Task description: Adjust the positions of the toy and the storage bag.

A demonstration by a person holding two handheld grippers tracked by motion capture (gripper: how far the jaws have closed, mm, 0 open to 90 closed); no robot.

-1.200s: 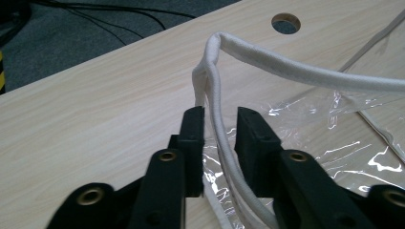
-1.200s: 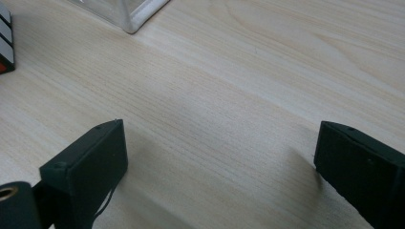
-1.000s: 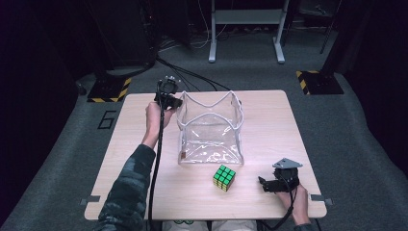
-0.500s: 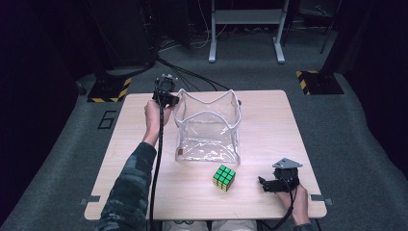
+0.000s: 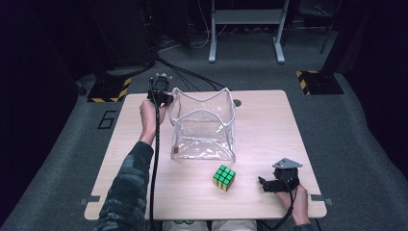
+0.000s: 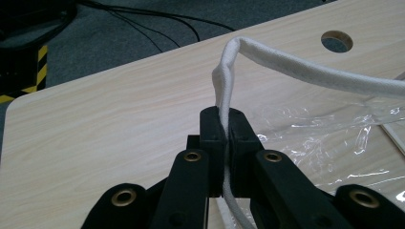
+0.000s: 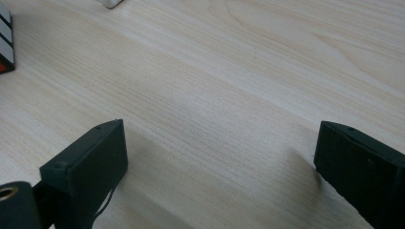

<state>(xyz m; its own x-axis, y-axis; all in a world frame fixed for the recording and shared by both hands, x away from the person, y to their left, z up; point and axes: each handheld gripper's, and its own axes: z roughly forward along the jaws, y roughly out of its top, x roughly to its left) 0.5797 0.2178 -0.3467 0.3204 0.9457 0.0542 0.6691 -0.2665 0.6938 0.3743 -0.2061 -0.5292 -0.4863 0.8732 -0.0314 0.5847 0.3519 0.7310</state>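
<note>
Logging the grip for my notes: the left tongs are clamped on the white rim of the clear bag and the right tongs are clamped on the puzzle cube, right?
Not quite. The right tongs stand open over bare table, as the right gripper view shows; the puzzle cube sits apart on the table. The left tongs do clamp the clear bag by its white rim.

Looking along the right tongs (image 7: pixel 217 157), the two black jaws stand wide apart, one rising at the near left and the other at the near right, with bare wood showing between them. They sit low over the pale wood-grain tabletop (image 7: pixel 239 71), each throwing a soft shadow onto it. At the far left edge a corner of the puzzle cube (image 7: pixel 5 43) shows, black with white and red tiles. A small white corner (image 7: pixel 111 3) pokes in at the far edge.
</note>
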